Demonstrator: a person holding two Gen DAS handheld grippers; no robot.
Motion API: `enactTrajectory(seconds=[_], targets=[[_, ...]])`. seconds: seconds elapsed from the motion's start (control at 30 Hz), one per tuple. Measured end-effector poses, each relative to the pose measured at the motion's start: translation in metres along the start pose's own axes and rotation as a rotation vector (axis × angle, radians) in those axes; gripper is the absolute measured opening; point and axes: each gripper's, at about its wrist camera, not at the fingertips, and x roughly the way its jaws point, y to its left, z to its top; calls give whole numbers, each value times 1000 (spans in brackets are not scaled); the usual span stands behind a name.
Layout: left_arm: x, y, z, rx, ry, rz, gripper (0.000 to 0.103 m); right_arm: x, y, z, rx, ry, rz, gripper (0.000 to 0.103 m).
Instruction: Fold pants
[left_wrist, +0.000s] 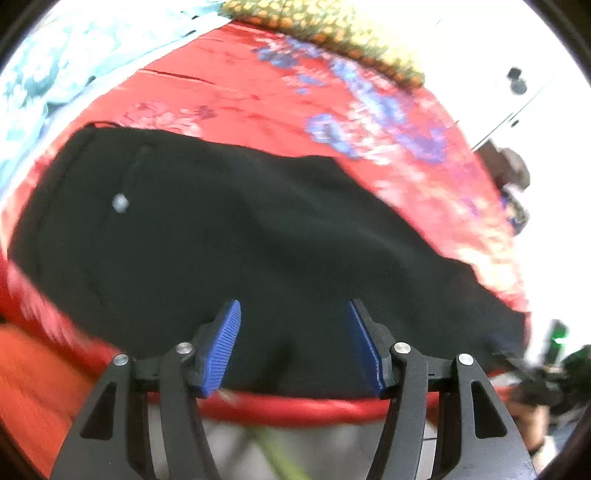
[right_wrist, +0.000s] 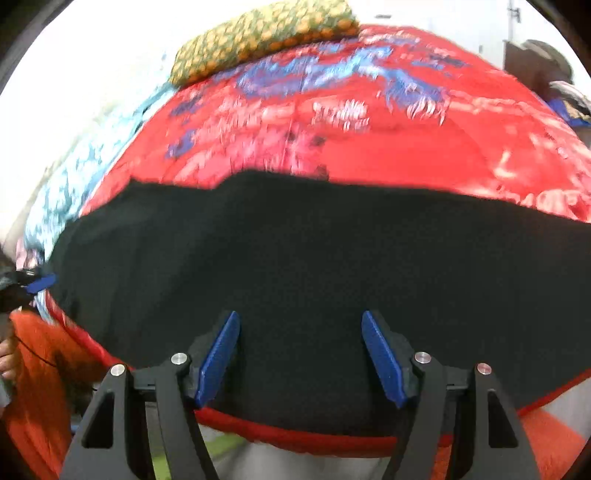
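Observation:
Black pants (left_wrist: 240, 229) lie flat along the near edge of a bed with a red flowered cover (left_wrist: 258, 96). A white button (left_wrist: 120, 203) marks the waist end at the left. My left gripper (left_wrist: 293, 306) is open and empty, its blue pads over the near edge of the pants by the waist end. In the right wrist view the pants (right_wrist: 314, 258) stretch across the frame. My right gripper (right_wrist: 300, 319) is open and empty above their near edge. The left gripper's blue pad (right_wrist: 42, 282) shows at the far left of that view.
A pineapple-print pillow (right_wrist: 258, 33) lies at the bed's far side, also in the left wrist view (left_wrist: 332, 26). A light blue patterned cloth (left_wrist: 55, 66) lies at the bed's left. The bed's red piped edge (left_wrist: 295, 408) runs just below both grippers. Dark furniture (left_wrist: 506, 166) stands at right.

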Motion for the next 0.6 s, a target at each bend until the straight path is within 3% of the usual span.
enactTrajectory(seconds=[0.1, 0.23, 0.33, 0.4, 0.47, 0.6], targets=[[22, 7, 1, 112, -6, 171, 58, -6, 28, 10, -76, -58, 15, 69], [27, 5, -15, 236, 2, 302, 57, 11, 79, 10, -191, -61, 37, 69], [20, 6, -21, 212, 7, 326, 57, 33, 114, -2, -299, -21, 44, 71], [18, 10, -22, 199, 11, 346, 57, 51, 137, -22, -432, 35, -29, 84], [17, 20, -21, 164, 19, 357, 60, 50, 151, -43, -550, 19, -85, 87], [15, 27, -18, 114, 15, 323, 60, 45, 144, -56, -562, 73, -61, 94]])
